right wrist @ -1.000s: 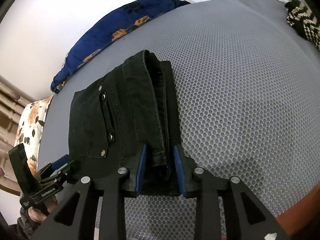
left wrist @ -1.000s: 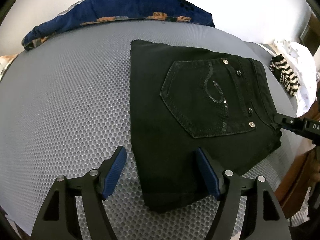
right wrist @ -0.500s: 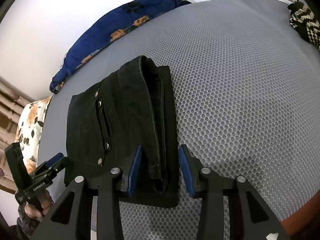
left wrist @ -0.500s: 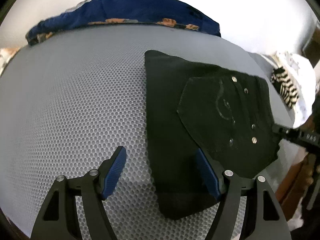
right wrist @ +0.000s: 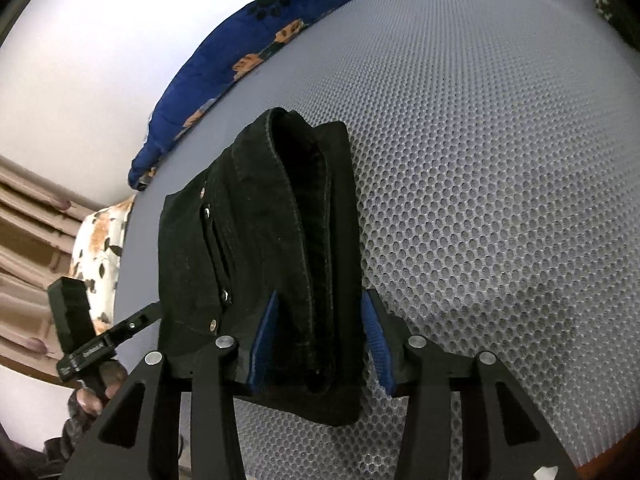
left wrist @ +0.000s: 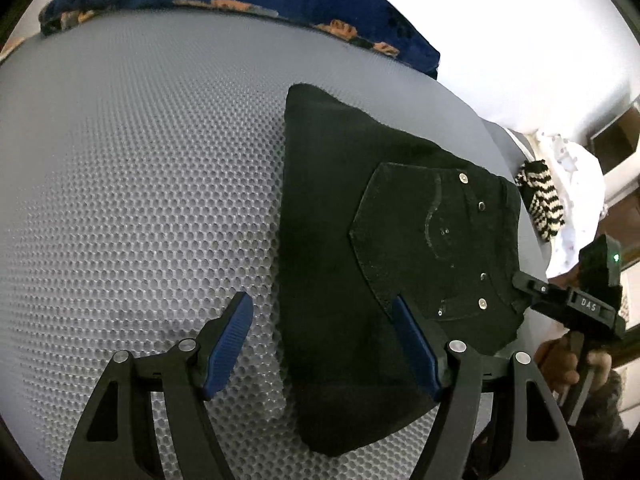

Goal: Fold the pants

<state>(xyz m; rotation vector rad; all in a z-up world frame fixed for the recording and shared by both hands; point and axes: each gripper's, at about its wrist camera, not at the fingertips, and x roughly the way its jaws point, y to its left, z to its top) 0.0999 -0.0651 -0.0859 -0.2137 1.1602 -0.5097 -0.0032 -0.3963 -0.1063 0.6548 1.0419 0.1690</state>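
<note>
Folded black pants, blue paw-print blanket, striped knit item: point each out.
folded black pants (left wrist: 424, 236), left wrist view, on the back pocket.
blue paw-print blanket (right wrist: 256, 36), right wrist view, mid-fabric by an orange patch.
striped knit item (left wrist: 542, 204), left wrist view, centre of the stripes.

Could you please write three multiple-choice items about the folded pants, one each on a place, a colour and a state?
1. Where do the black pants lie?
A. On the grey honeycomb mat
B. On the blue floral cushion
C. On the striped cloth

2. What colour are the gripper pads?
A. Red
B. Blue
C. White

3. How does the right gripper stand?
A. Clamped shut with nothing near it
B. Out of view
C. Opening, with the pants' folded edge between its pads

Answers: 1 A, mat shows all around the pants. 2 B, blue ribbed pads in both views. 3 C, gaps show beside the fabric.
</note>
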